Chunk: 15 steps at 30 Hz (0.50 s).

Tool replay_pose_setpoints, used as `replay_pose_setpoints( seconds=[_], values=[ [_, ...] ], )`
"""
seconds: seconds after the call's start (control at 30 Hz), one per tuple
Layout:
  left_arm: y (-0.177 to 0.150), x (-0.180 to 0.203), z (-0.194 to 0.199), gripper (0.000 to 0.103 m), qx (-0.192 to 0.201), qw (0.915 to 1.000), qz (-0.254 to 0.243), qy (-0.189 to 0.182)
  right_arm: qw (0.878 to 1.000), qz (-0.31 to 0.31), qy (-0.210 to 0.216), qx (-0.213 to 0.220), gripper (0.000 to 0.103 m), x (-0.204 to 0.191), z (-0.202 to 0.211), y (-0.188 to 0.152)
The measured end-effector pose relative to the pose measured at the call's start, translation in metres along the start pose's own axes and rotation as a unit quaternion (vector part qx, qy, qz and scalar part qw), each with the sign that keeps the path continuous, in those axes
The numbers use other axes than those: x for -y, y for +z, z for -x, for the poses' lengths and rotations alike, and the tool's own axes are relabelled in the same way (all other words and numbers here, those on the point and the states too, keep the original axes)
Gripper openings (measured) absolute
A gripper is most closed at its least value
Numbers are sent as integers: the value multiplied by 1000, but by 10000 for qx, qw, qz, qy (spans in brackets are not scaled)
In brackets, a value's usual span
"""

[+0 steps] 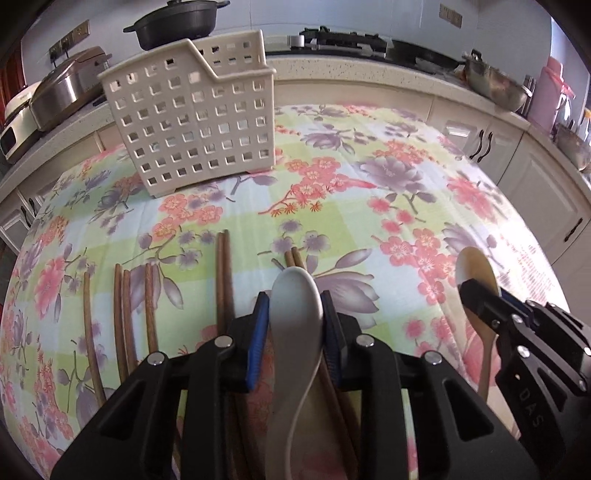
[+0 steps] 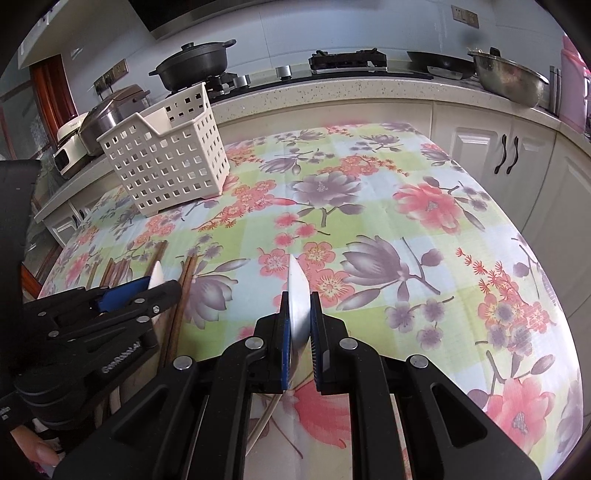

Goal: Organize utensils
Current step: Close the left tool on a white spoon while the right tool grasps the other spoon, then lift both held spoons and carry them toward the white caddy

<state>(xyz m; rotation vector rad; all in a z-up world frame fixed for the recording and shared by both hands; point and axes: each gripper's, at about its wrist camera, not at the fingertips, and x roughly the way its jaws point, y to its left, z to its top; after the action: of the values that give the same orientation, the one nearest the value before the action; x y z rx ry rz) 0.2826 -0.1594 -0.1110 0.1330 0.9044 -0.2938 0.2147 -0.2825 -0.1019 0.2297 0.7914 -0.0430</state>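
Utensils split three ways: white spoon (image 1: 295,314) sits between left gripper (image 1: 295,314) fingers, blue pads touching both sides of its bowl, pinching it low over the table (image 1: 388,192). Wooden spoon (image 1: 476,273) is pinched edge-on in right gripper (image 2: 300,314), fingers nearly pressed together on the thin bowl, handle trailing down under the gripper. Chopsticks (image 1: 125,314) lie loose on the floral cloth, several left of the left gripper, a pair running under it. White slotted caddy (image 1: 192,122) stands upright at the far left of the table, empty as far as visible, well apart from both grippers. Behind: counter with black pot (image 1: 177,22), rice cooker (image 1: 70,88), steel bowl (image 1: 495,81).

Step in hand, judged: carry both spoons to the caddy. To do well: lift clear of the chopsticks first so the pair under the white spoon isn't dragged; keep the squeeze steady since the glazed bowl looks slippery; tip handle-down over a compartment, one gripper at a time so they don't collide.
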Motion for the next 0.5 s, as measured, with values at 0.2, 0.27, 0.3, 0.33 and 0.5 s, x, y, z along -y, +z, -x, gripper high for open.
replay_pose_setpoints(
  seconds=[0.2,0.27,0.3,0.33,0.5],
  values=[
    [-2,-16,32,23,381,9984,237,-353,9997,74,169,182,12,-10,11,2],
    [-2,-19,44,11,506,9975,279,-404,9994,114,203,238,12,-14,16,3],
    [-2,-21,51,11,594,9967,318,-455,9993,141,218,266,12,-17,18,3],
    [-2,-22,56,11,655,9963,325,-448,9991,179,213,307,12,-20,21,4],
    [-5,-24,74,0,917,9945,232,-443,9980,381,191,462,12,-33,34,5]
  ],
)
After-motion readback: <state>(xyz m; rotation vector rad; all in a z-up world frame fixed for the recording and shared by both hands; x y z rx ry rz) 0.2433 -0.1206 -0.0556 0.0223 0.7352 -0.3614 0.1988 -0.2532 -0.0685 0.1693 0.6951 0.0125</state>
